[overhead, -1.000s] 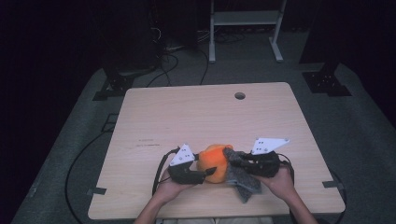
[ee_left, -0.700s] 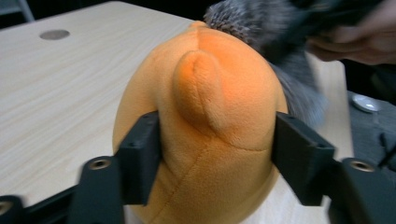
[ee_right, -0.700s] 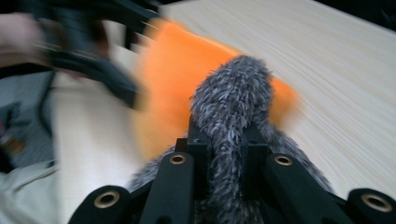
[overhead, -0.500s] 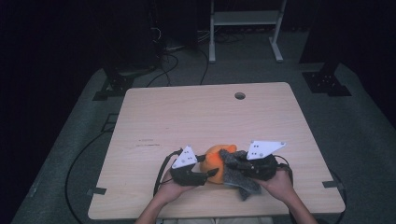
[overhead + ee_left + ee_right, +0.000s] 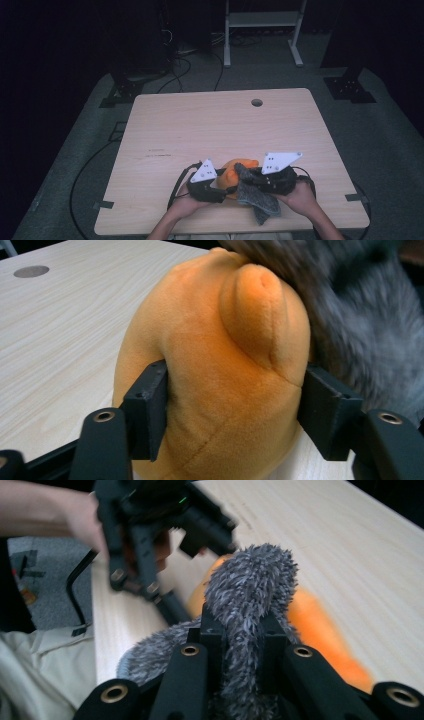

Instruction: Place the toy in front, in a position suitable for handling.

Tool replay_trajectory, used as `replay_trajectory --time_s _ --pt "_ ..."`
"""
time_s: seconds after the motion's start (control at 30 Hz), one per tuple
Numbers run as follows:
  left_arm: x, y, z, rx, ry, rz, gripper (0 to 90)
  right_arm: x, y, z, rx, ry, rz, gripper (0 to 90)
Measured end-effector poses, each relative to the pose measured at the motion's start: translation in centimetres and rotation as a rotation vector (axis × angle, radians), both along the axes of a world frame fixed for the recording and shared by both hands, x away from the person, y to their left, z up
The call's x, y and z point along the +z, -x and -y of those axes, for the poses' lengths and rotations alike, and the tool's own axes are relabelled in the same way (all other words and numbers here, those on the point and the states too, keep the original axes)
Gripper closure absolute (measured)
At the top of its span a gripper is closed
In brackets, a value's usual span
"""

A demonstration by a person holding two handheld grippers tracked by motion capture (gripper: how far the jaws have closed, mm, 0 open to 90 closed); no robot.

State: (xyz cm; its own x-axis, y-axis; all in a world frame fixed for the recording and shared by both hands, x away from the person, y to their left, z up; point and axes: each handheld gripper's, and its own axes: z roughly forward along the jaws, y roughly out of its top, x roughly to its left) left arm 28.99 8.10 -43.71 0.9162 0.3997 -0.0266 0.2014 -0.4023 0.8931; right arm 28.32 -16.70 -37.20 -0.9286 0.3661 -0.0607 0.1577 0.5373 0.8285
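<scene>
Near the table's front edge, left gripper pinches the orange plush; right gripper, rightward, pinches the grey furry cloth draped over it.

This looks like a lab or recording studio rather than a home. A bare light-wood table with a round cable hole stands on grey carpet. Black cables trail across the floor at 11 o'clock, a white metal stand rises at 12, and black stand feet sit at 2, with dark surroundings.
</scene>
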Motion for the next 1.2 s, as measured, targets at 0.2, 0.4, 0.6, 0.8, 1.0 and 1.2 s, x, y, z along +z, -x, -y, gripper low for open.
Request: replay_trajectory --time_s 0.2,0.4,0.6,0.8,1.0,1.2 --pt "0.1 0.4 0.0 -0.049 -0.01 0.008 31.6 -0.7 -1.5 2.5 -0.071 -0.022 -0.064 78.0" --pt "-0.2 0.6 1.0 -0.065 -0.018 0.042 25.2 -2.1 -0.2 4.3 -0.052 -0.007 -0.113 78.2" --pt "-0.3 1.2 0.7 -0.093 -0.057 0.074 35.5 -0.4 -0.2 2.1 0.039 -0.002 -0.113 78.2" --pt "-0.4 1.1 0.4 -0.108 -0.051 0.075 35.9 -1.5 -1.6 4.3 -0.048 0.031 -0.13 78.3" --pt "-0.5 1.4 1.0 -0.123 -0.07 0.096 36.6 -0.6 -0.8 3.5 -0.015 0.026 -0.109 78.1" --pt "-0.7 1.2 0.6 -0.099 -0.054 0.098 36.6 -0.4 -1.9 2.4 -0.002 0.026 -0.117 78.2"
